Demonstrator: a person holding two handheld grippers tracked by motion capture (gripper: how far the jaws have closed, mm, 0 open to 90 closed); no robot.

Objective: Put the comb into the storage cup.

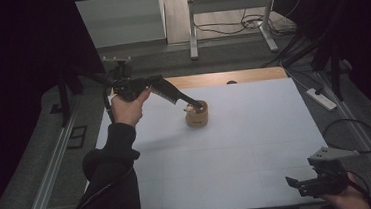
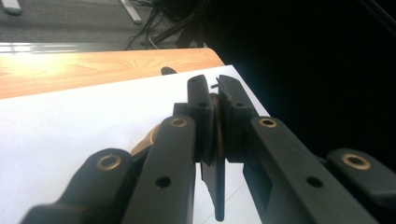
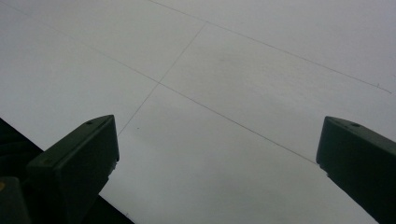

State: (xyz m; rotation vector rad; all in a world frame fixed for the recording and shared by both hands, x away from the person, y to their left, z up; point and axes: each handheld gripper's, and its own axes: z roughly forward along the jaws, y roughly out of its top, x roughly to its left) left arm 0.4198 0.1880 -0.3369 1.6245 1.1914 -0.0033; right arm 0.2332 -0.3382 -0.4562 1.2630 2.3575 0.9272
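High view showed the left gripper (image 1: 197, 104) angled down, jaws clenched on the wooden pot's (image 1: 196, 115) rim, mid-surface (image 1: 257, 144); the right gripper (image 1: 300, 185), jaws released, sat well apart at the near edge.

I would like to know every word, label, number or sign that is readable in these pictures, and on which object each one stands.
None: no readable text stands on anything here.
The wooden cup, gripped at its rim by the left gripper, shows no print.
The white table cover bears thin lines, no letters.
The right gripper and its grey plate carry no legible marking.
The white power strip is too small to read.
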